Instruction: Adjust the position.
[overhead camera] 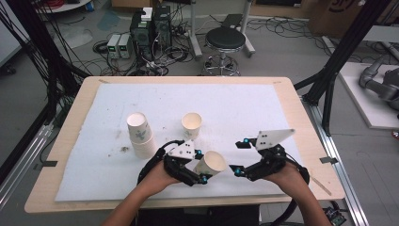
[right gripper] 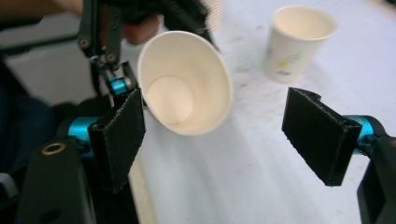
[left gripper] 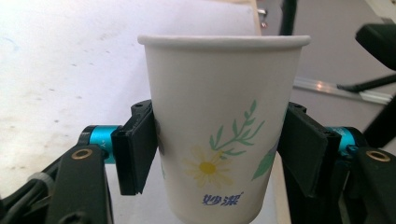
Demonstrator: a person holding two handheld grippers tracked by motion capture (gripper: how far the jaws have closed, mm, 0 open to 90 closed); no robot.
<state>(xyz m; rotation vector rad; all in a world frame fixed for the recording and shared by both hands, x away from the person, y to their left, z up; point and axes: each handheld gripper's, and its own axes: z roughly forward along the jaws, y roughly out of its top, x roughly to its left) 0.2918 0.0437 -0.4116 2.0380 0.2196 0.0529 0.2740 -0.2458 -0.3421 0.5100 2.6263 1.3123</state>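
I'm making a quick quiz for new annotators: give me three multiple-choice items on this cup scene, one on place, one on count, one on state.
1. Where is the white paper cup printed with a daisy?
A. Between the left gripper's jaws
B. On the round black stool
C. Upside down on the floor

2. How many separate paper cups stand upright beside the stack of white paper cups on the white foam mat?
A. One
B. Three
C. Five

3. How do the right gripper's jaws stand?
A. Clamped on a cup
B. Apart, with nothing between them
C. Pinching the mat

Answers:
1. A: the left gripper view shows the black pads at both sides of the cup, which is tilted above the mat.
2. A: the single upright paper cup stands behind the grippers in the high view.
3. B: the right gripper view shows bare mat between the pads.
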